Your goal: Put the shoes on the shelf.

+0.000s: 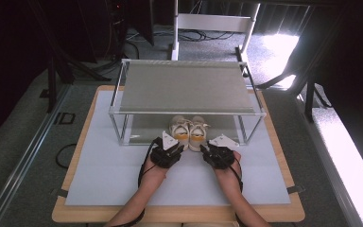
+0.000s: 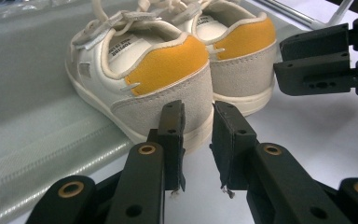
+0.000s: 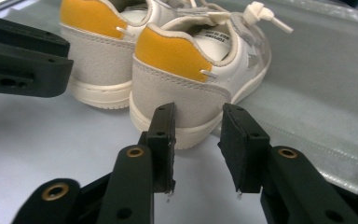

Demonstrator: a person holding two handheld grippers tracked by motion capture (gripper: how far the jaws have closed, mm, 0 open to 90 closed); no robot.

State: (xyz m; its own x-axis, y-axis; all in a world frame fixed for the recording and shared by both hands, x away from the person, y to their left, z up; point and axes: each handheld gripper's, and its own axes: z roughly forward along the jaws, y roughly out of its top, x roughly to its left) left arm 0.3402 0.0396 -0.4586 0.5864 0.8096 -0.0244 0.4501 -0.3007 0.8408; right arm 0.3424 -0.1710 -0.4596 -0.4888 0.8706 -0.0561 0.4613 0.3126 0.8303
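My left gripper (image 2: 197,140) has its jaws parted by a narrow gap with nothing between them; the tips stand just short of the grey suede heel of the left sneaker (image 2: 140,70), maybe brushing the sole edge, I cannot tell. My right gripper (image 3: 198,142) is parted a little wider, also empty, its tips just behind the heel of the right sneaker (image 3: 191,70).

The pair sits side by side, touching, toes pointing away from me, at the front edge of the lower shelf of the shoe rack (image 1: 189,112), with the heels out over the white mat (image 1: 123,175). From above both grippers (image 1: 170,150) (image 1: 216,153) lie close together behind the heels.

What worries me: each gap looks narrower than a heel, so if I push in like this I judge the jaws would shove the sneakers instead of taking them, and a light shoe would slide or twist crooked. The shoes touch each other, so nudging one likely drags its neighbour. My two grippers are near enough that the inner jaws could knock together between the heels. The loose laces (image 3: 261,14) could snag a jaw on the way out, and lifting could bump the top shelf (image 1: 186,87).
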